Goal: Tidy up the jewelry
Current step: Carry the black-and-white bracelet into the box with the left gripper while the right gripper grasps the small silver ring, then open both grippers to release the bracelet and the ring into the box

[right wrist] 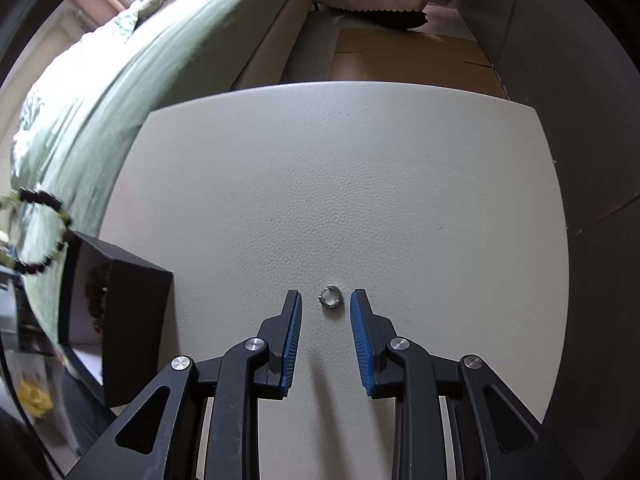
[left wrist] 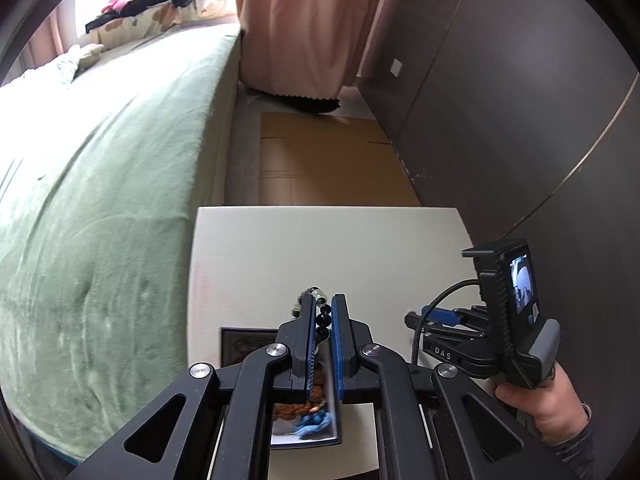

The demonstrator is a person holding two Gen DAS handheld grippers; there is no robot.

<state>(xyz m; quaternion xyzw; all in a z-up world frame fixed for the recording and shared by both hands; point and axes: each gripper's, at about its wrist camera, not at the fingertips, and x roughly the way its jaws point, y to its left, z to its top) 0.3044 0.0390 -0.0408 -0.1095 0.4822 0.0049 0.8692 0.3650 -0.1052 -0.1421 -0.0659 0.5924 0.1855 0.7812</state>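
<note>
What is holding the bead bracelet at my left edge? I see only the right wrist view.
Observer: The left claw is shut on the bead bracelet; dark beads sit between its blue pads.
Operator: Is it over the black box?
Observer: Yes, it seems so. In the left wrist view the black box lies just beneath the claw.
Operator: What is already inside?
Observer: Brown beads and a blue tassel show below the claw, seemingly in the box.
</note>
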